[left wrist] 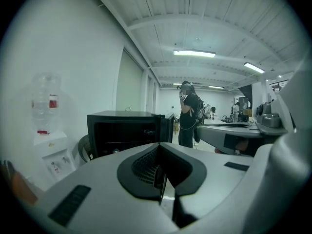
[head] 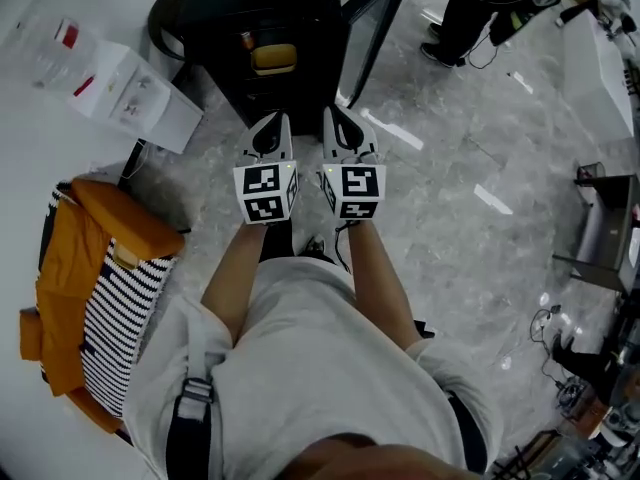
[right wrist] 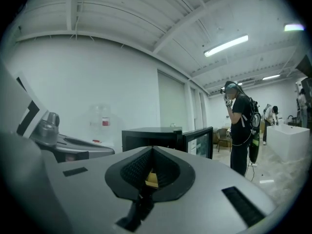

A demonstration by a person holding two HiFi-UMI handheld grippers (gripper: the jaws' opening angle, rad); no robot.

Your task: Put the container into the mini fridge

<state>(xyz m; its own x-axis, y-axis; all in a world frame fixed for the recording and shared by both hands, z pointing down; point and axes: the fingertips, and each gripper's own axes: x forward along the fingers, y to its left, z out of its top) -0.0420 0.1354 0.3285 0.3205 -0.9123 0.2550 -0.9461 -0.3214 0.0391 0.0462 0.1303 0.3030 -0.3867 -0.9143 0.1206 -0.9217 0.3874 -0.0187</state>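
Water dispenser [head: 130, 93] left; orange jacket [head: 75, 258] over striped fabric [head: 120, 318]; bystander [head: 480, 8] beyond.

The mini fridge [head: 262, 8] is black, the container [head: 273, 59] yellow, the floor [head: 450, 228] grey marbled, the cloth [head: 112, 218] orange, and the fabric [head: 115, 328] black-and-white striped.

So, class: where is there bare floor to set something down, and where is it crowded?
Bare: marble floor between the open mini fridge door and the dark stand at right. Crowded: the left, with white box and orange jacket.
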